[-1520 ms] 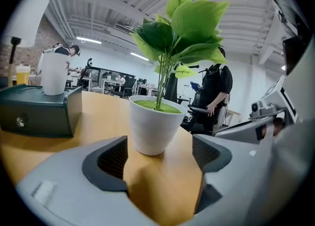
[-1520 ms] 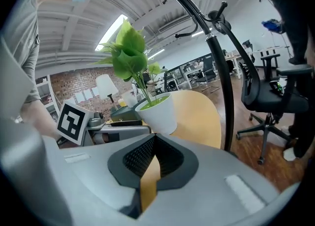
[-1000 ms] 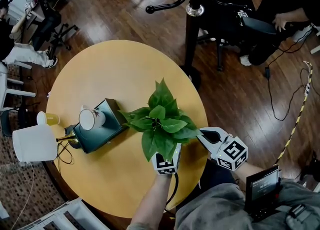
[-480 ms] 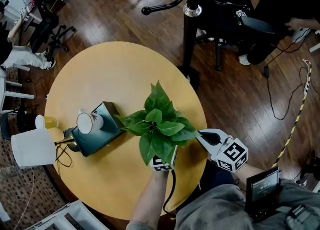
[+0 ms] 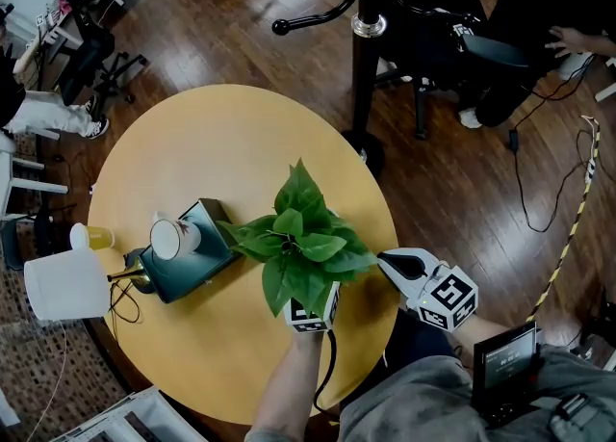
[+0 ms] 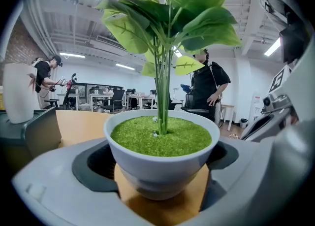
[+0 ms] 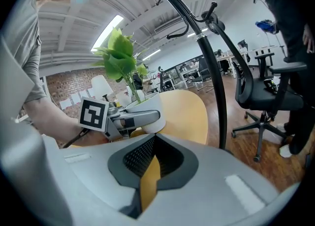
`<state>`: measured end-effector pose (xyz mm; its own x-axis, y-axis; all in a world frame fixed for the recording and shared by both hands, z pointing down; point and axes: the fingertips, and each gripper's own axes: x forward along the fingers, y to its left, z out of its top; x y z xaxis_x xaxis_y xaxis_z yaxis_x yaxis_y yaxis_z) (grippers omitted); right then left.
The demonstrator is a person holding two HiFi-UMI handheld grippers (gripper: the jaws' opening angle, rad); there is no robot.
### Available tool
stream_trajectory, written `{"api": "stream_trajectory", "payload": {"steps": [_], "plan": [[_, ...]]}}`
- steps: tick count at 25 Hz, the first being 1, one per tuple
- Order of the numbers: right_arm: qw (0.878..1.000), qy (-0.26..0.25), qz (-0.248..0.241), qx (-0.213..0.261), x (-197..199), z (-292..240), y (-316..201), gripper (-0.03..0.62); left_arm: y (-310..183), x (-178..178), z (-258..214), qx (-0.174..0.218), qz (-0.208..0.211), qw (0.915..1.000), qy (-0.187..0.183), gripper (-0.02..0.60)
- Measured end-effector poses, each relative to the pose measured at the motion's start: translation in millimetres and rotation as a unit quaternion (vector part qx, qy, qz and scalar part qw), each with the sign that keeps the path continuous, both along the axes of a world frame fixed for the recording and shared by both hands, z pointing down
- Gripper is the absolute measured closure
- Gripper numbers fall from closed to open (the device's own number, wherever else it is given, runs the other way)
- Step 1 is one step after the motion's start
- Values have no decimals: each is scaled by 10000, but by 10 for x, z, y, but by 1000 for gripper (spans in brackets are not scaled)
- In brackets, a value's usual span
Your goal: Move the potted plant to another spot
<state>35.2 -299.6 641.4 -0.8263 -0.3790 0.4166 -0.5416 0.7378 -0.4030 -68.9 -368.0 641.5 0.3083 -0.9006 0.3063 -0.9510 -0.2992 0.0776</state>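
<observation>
Room: open office with a dark wooden floor (image 5: 462, 190); an office chair (image 5: 452, 36) and a black pole stand (image 5: 366, 65) are beyond the table.
Surface: round yellow table (image 5: 192, 142).
Potted plant (image 5: 303, 243): white pot with broad green leaves, upright on the table near its near-right edge.
Teal box (image 5: 192, 262): toward the left edge, just beside the plant's leaves.
Left gripper (image 5: 312, 296): jaws wide, one on each side of the pot, and they have just been closing. No press of the pads on the pot wall is evident.
Right gripper (image 5: 387, 257): at the right edge beside the plant, jaws closed together and empty.
Cup (image 5: 173, 235): white, lying on the teal box.
</observation>
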Motion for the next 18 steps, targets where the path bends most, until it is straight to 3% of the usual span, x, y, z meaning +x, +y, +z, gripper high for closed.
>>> {"api": "stream_trajectory", "payload": {"steps": [11, 18], "plan": [[9999, -25, -76, 80, -49, -82, 12, 593, 55, -37, -145, 107, -38, 9999, 42, 57], [9992, -157, -149, 331, -168, -483, 2, 594, 168, -105, -526, 144, -35, 9999, 30, 57]]}}
